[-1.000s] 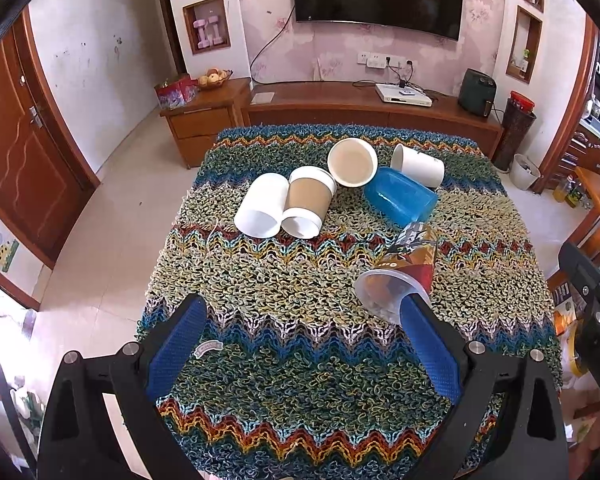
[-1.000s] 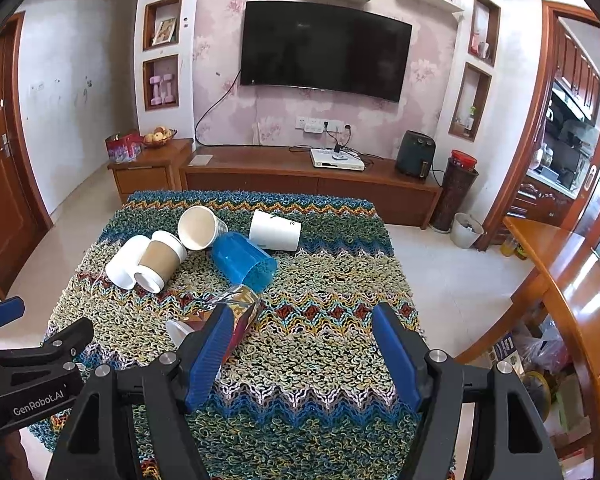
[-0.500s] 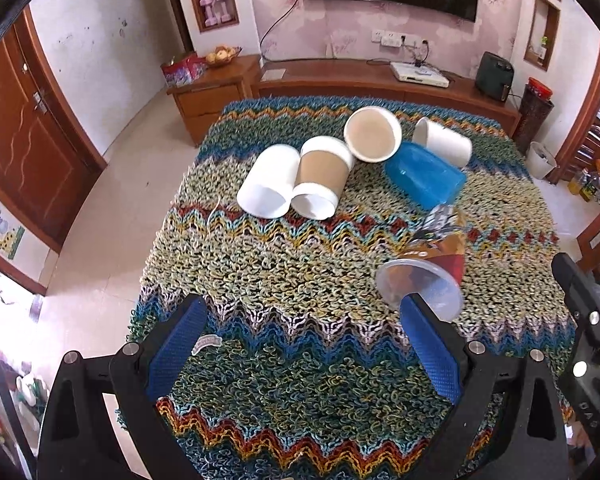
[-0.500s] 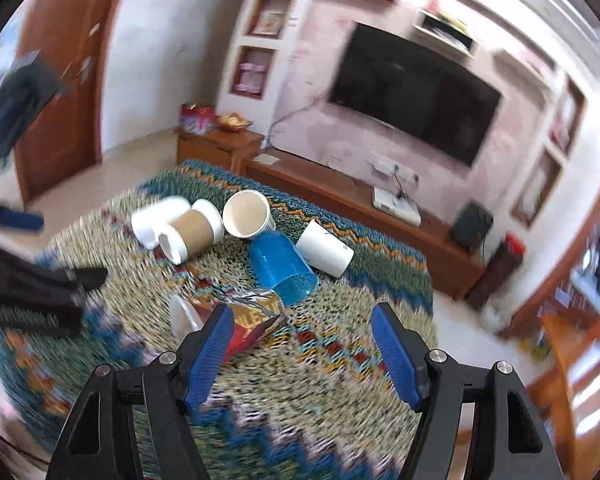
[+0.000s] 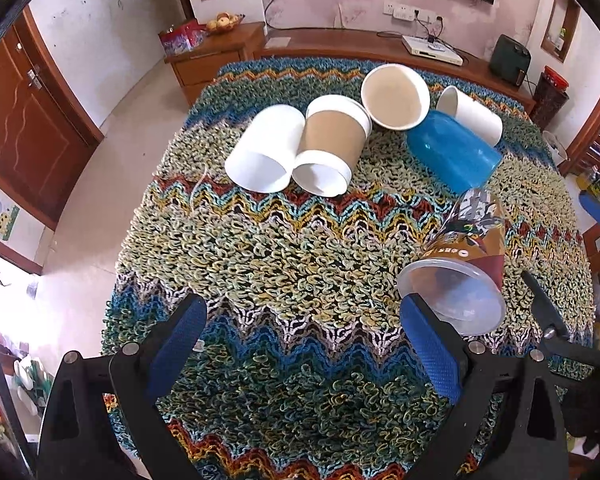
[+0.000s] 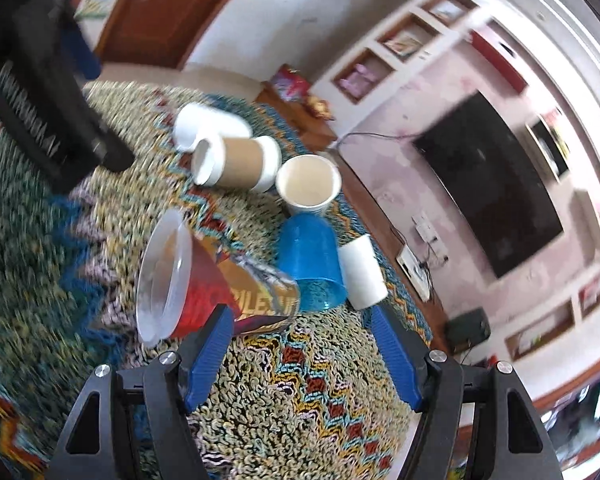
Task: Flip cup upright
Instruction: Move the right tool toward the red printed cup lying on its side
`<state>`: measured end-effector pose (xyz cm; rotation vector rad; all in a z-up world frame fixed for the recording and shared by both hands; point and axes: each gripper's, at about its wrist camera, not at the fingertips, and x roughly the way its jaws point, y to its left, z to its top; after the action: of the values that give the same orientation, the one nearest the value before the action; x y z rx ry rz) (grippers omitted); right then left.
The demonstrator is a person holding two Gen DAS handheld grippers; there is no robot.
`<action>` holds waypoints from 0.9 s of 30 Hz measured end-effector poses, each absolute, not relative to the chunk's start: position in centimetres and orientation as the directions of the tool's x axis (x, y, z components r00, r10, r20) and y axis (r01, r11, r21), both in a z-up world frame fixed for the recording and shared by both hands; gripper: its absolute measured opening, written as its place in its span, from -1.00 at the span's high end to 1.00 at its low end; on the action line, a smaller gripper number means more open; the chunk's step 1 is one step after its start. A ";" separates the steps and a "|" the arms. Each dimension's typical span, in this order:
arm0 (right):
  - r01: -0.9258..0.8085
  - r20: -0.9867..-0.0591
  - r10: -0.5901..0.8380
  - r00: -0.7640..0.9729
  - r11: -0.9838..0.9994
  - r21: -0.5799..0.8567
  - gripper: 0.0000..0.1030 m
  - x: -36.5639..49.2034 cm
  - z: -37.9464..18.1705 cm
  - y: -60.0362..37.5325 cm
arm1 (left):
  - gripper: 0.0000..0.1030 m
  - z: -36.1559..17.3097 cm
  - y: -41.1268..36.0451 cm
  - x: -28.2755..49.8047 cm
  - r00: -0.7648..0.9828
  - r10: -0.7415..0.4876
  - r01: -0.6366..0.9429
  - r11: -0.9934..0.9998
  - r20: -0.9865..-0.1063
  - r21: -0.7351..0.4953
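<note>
Cups lie toppled on a knitted table cover (image 5: 284, 264).
Both grippers, left (image 5: 304, 340) and right (image 6: 300, 344), hover with tongs apart beside the printed cup (image 6: 204, 280).

Filling the lower part of the left wrist frame, the left gripper (image 5: 302, 346) is showing a matte black frame with triangular cut-outs, silver round-headed screws at its joints, and two long fingers faced with dimpled blue pads (image 5: 430, 350). Across the bottom of the right wrist frame, the right gripper (image 6: 300, 354) is showing the same black body, silver screws and ribbed blue pads (image 6: 210, 354). At the upper left of that frame, a blurred black body is bearing white lettering that is too smeared to read.
</note>
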<state>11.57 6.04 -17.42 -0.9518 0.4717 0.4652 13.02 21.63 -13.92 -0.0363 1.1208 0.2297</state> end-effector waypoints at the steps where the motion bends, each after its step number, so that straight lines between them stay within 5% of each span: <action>1: -0.569 -0.565 0.169 0.808 0.475 -0.672 -0.40 11.4 -17.9 6.1 | -0.90 -14.1 21.7 13.1 0.412 0.166 -0.201 0.976 -0.896 0.088; 8: -0.593 -0.613 0.146 0.776 0.500 -0.631 -0.40 12.3 -18.8 6.3 | -0.90 -14.5 21.7 14.0 0.409 0.165 -0.198 0.976 -0.898 0.090; 18: -0.576 -0.774 0.185 0.606 0.772 -0.267 -0.40 16.7 -16.7 4.5 | -0.90 -14.9 21.8 14.5 0.408 0.163 -0.191 0.977 -0.898 0.091; 27: -0.366 -0.858 0.341 0.385 0.909 0.198 -0.40 21.1 -17.9 3.2 | -0.90 -14.9 22.2 14.6 0.411 0.166 -0.197 0.976 -0.896 0.090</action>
<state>21.10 3.16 -17.91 -0.0254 1.0861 0.4505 14.60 22.21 -14.87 -0.0309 1.1245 0.2282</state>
